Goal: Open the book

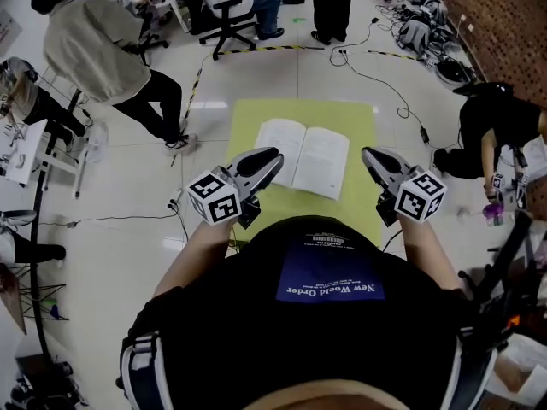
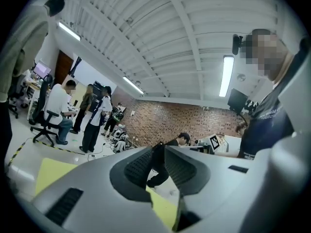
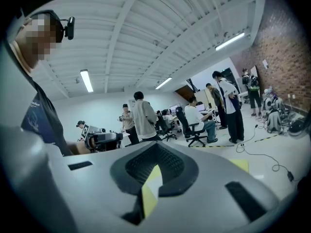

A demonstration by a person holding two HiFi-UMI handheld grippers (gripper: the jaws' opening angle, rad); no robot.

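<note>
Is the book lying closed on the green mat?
No, the book lies open on the mat, with both white pages facing up.

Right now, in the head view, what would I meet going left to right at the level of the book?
Left hand-held gripper, open book, right hand-held gripper, crouching person in black.

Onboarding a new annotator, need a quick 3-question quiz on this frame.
1. The book lies on: A) the yellow-green surface, B) an office chair, C) a white desk?
2. True or false: the book is closed.
3. Which touches the book, the left gripper or the right gripper?
Key: 1 A; 2 false, it lies open; 3 neither, both are empty and short of it.
</note>
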